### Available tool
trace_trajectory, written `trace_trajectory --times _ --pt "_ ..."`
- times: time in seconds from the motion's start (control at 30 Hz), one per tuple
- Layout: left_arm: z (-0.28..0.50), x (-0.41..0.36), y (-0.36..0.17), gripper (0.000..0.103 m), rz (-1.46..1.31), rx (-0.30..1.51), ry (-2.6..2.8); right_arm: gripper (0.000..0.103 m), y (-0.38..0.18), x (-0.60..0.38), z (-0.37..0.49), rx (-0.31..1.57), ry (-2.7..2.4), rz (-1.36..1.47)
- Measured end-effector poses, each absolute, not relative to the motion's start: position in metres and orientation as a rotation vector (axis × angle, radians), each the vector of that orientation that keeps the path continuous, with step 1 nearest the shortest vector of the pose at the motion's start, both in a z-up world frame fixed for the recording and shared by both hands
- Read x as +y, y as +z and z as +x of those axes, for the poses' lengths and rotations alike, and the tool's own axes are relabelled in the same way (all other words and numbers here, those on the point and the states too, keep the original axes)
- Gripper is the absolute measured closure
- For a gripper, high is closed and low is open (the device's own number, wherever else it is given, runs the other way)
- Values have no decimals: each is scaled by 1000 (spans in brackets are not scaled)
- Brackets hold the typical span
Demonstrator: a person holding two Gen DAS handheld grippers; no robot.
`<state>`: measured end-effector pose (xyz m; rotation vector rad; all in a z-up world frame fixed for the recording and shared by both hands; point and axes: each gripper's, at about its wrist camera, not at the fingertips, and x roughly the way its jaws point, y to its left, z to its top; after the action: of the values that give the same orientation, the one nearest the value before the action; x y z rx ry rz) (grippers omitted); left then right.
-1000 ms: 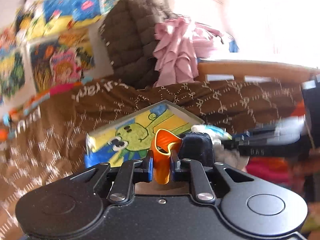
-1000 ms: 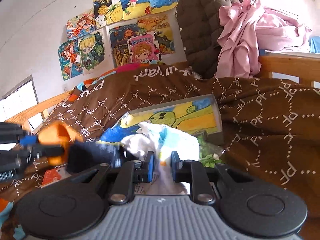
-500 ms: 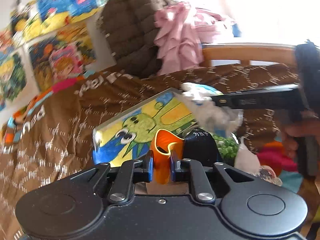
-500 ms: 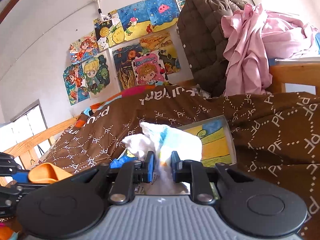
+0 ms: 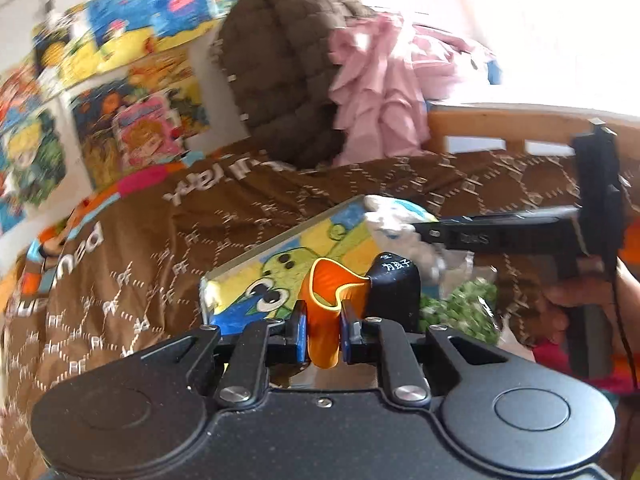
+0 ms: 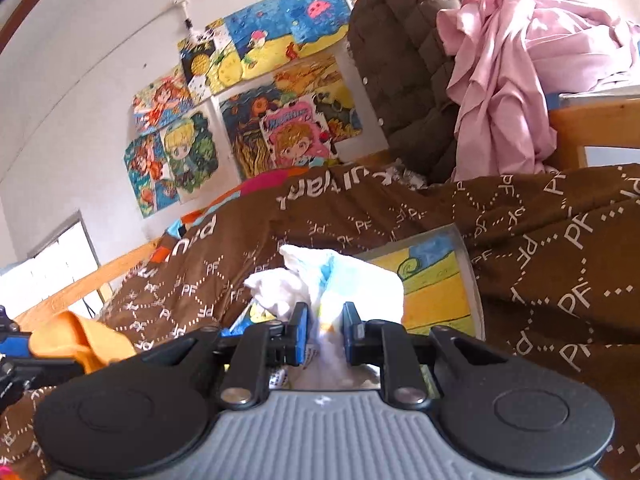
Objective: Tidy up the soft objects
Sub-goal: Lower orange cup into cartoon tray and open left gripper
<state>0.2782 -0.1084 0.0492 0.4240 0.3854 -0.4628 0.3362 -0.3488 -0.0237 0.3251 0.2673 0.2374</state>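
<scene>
From my remote seat, the right gripper [image 6: 323, 334] sat at the bottom centre of the frame, its blue fingers [image 6: 298, 334] pinched on a white and pale blue soft cloth [image 6: 332, 284] that bulged above them. Just behind the cloth, right of centre, lay a painted canvas [image 6: 434, 284] in yellow and blue, resting on a brown bedspread [image 6: 540, 248] printed with white letters. At the lower left edge I saw an orange soft item [image 6: 76, 340] beside part of the other gripper [image 6: 16, 356], too cropped to read. Colourful drawings [image 6: 256, 104] covered the wall at upper centre. A brown quilted coat [image 6: 400, 64] and pink clothes [image 6: 504, 80] hung at upper right.
</scene>
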Motion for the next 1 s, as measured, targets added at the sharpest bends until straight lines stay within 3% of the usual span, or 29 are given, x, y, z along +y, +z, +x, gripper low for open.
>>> trace_trajectory --times 0.53,0.8,1.0 --pt "250 -120 32 86 697 558 -654 83 -18 -357 335 253 245 325" --pt "272 -112 64 86 576 540 -529 83 -14 -348 342 250 262 293" --pt "326 -129 52 85 438 469 -435 83 -18 -346 366 253 248 302"
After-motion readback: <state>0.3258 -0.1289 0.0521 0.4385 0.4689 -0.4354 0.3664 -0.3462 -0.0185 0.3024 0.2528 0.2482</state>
